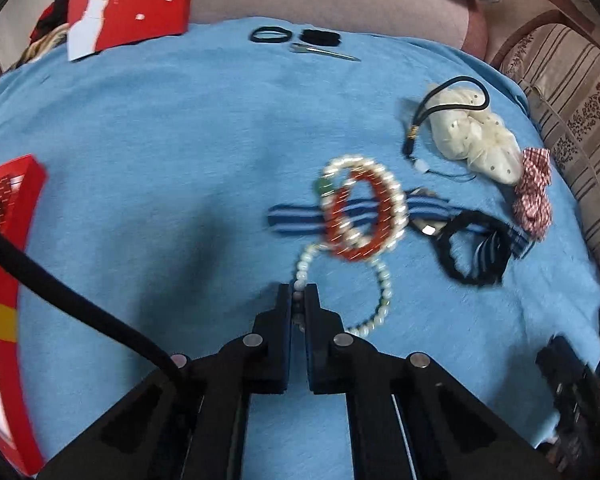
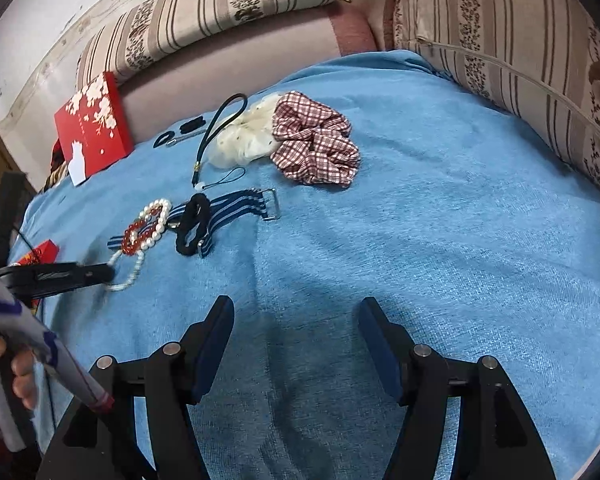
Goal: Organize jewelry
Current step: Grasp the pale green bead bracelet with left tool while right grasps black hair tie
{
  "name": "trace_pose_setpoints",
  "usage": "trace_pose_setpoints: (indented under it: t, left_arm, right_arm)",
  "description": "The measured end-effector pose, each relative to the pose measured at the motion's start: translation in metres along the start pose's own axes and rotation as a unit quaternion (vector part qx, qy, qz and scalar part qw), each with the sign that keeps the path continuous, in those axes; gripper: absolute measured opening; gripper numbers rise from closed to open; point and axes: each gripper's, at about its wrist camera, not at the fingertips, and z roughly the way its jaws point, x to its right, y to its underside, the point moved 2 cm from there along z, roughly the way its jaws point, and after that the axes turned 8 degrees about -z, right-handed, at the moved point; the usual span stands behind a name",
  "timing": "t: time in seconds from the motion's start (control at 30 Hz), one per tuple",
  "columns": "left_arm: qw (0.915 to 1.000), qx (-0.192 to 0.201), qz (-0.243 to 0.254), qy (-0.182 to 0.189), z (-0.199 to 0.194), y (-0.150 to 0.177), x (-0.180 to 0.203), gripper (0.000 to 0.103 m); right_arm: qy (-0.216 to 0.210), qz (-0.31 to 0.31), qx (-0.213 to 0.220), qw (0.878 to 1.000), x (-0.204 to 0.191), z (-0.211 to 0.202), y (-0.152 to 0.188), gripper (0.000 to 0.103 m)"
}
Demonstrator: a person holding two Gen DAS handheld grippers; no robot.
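Note:
A white pearl strand (image 1: pixel 383 292) lies on the blue cloth (image 1: pixel 160 140), and my left gripper (image 1: pixel 299 300) is shut on its near side; beads show between the pads. The same strand (image 2: pixel 134 274) meets the left gripper's tip (image 2: pixel 100 272) in the right wrist view. Just beyond lie a red bead bracelet (image 1: pixel 352 220) and a larger pearl bracelet (image 1: pixel 394 192), stacked on a blue striped band (image 1: pixel 292 222). My right gripper (image 2: pixel 296 320) hangs open over bare cloth, holding nothing.
A black scrunchie (image 1: pixel 472 248), a cream scrunchie (image 1: pixel 476 140), a red checked scrunchie (image 1: pixel 534 192) and a black cord strap (image 1: pixel 444 106) lie to the right. Black hair ties (image 1: pixel 270 35) and a clip (image 1: pixel 324 53) sit far back. Red boxes (image 1: pixel 132 0) stand back left, a red tray (image 1: pixel 8 280) at left.

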Motion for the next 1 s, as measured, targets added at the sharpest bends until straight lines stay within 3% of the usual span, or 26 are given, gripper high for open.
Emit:
trace_pose_setpoints:
  t: [0.13,0.23,0.43,0.63,0.7,0.77,0.8,0.83,0.87,1.0]
  left_arm:
    - [0.9999,-0.003,-0.015,-0.004,-0.016,0.012,-0.041,0.005]
    - [0.9992,-0.008,-0.034,0.022,-0.024,0.024,-0.067,0.005]
    - [0.9986,0.006,-0.025,0.046,-0.028,0.029,-0.073,0.008]
    - [0.9976,0.001,-0.028,0.064,-0.023,0.028,-0.07,0.021]
    - [0.9965,0.0,-0.031,0.078,-0.022,0.027,-0.069,0.03]
    - [0.9974,0.004,-0.023,0.068,-0.02,0.026,-0.066,0.03]
    - [0.9979,0.004,-0.02,0.061,-0.02,0.027,-0.064,0.023]
    - [0.9988,0.008,-0.016,0.047,-0.02,0.027,-0.063,0.012]
    - [0.9989,0.004,-0.014,0.045,-0.019,0.027,-0.061,0.005]
    - [0.998,0.012,-0.027,0.057,-0.031,0.028,-0.065,0.005]
  right_arm:
    - [0.002,-0.006,-0.005,1.0,-0.003,0.002,0.002,0.07]
    - [-0.015,-0.006,-0.011,1.0,-0.006,0.002,0.0,0.07]
    - [-0.045,-0.015,-0.015,0.999,-0.02,0.011,-0.027,0.07]
    - [-0.058,-0.017,-0.031,0.998,-0.042,0.047,-0.053,0.07]
    - [-0.053,-0.012,-0.045,0.998,-0.047,0.062,-0.056,0.068]
    - [-0.047,-0.011,-0.055,0.997,-0.051,0.074,-0.055,0.044]
    - [-0.035,-0.014,-0.054,0.998,-0.053,0.074,-0.055,0.036]
    - [-0.024,-0.017,-0.053,0.998,-0.054,0.074,-0.055,0.018]
    - [-0.036,-0.011,-0.058,0.998,-0.055,0.072,-0.055,0.016]
    - [-0.042,-0.012,-0.051,0.998,-0.058,0.049,-0.053,0.011]
